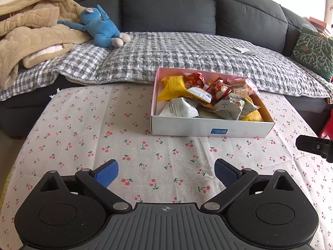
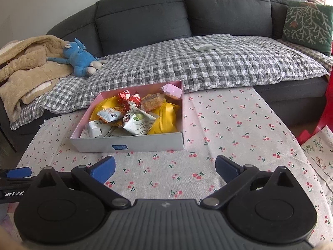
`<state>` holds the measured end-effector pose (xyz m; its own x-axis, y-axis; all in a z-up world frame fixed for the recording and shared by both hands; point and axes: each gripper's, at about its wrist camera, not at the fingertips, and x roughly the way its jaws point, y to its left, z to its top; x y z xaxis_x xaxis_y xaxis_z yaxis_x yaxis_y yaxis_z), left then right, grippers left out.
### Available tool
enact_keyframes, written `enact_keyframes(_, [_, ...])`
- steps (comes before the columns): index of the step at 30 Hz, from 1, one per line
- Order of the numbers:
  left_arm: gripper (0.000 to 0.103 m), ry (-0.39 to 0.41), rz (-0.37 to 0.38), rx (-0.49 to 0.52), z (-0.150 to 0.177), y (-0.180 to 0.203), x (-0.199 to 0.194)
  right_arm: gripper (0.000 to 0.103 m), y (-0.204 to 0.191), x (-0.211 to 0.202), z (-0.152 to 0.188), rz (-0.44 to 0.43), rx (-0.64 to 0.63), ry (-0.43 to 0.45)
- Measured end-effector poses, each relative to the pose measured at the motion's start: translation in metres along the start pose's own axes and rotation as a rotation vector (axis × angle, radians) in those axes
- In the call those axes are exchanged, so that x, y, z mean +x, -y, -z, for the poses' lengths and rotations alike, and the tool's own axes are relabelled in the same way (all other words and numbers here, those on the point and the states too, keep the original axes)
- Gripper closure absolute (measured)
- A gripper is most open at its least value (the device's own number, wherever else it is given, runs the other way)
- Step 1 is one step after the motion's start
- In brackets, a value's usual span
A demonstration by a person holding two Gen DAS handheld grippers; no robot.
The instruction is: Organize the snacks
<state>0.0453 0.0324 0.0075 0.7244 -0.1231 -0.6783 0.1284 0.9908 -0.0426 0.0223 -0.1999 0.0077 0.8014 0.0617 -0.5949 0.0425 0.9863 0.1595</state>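
Both my grippers hang over the cherry-print tablecloth [image 1: 87,125], short of the white box [image 1: 208,128] that holds the snacks. My left gripper [image 1: 166,174] stands with its blue pads spread wide and nothing between them; my right gripper [image 2: 165,169] is spread just as wide, equally empty. The box sits at the far edge of the table, hard by the grey sofa [image 2: 145,16] with its checked throw [image 2: 208,62], and is piled loosely: a yellow packet [image 2: 166,116], white-and-green sachets [image 2: 137,123], red-wrapped sweets [image 2: 124,98] and a pink packet [image 2: 172,89] perched on the far right rim. No snack appears to lie loose on the cloth, so the work looks close to finished, or else begins with sorting inside the box. To do it well, I judge I should take the top, loose packets first, pinch each by its crimped edge rather than its puffed middle, and keep the other gripper clear of the low box wall.
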Motion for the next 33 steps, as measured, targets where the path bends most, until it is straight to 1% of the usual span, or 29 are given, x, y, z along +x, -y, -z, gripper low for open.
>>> enact_keyframes(7, [0.001,0.012,0.008,-0.042,-0.005,-0.005,-0.008,0.000,-0.004,-0.002,0.005,0.042,-0.029,0.021])
enact_keyframes(12, [0.001,0.012,-0.001,-0.049,-0.005,-0.004,-0.008,0.000,-0.010,0.001,0.008,0.053,-0.051,0.026])
enact_keyframes(18, [0.001,-0.005,-0.013,-0.030,-0.002,-0.001,-0.007,0.000,-0.016,0.003,0.011,0.053,-0.062,0.021])
enact_keyframes(24, [0.001,0.004,-0.033,-0.013,0.000,0.003,-0.008,0.000,-0.019,0.004,0.013,0.052,-0.073,0.014])
enact_keyframes(33, [0.001,-0.007,-0.051,0.003,0.003,0.008,-0.007,0.000,-0.026,0.007,0.016,0.046,-0.111,-0.007])
